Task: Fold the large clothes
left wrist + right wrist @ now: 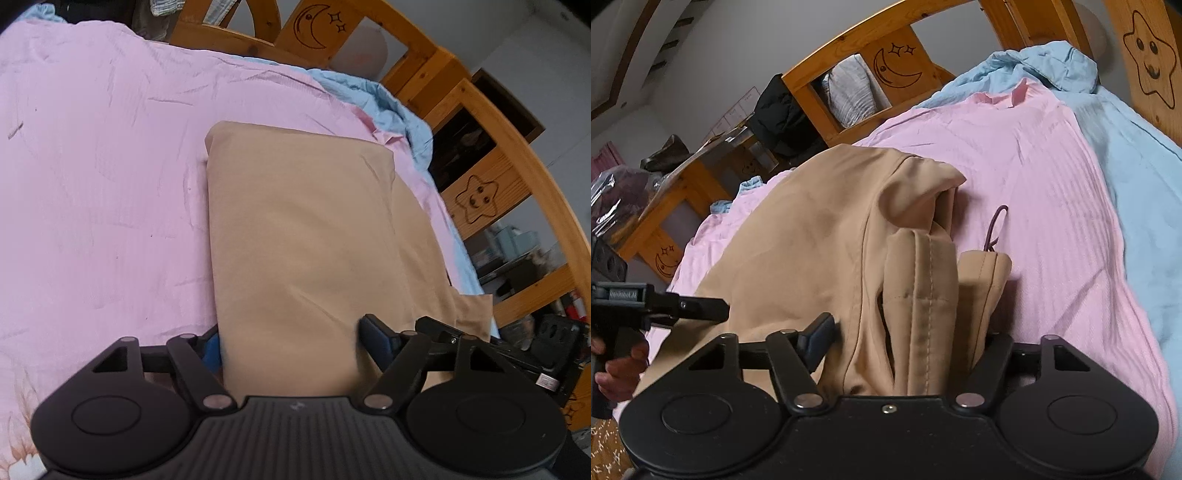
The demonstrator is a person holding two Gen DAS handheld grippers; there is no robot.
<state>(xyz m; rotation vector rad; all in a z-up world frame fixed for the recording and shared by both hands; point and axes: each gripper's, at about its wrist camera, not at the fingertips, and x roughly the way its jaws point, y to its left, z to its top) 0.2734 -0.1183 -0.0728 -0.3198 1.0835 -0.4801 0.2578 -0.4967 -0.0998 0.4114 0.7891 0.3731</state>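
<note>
Both at it mid-fold: the left hand-held gripper (290,341) and right hand-held gripper (908,332) each pinch the tan folded fabric garment (295,221), which stretches ahead across the pink bedsheet (92,166). Next likely carrying these ends forward.

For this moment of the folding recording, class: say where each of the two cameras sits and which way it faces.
Left wrist: sits on the left gripper, looking down along its fingers at the folded tan garment on the pink sheet; the right gripper shows at right.
Right wrist: sits on the right gripper, facing bunched tan hems and the moon-carved wooden bed frame; the left gripper and a hand show at left.
Shared: garment, sheet, blue blanket, frame.
</note>
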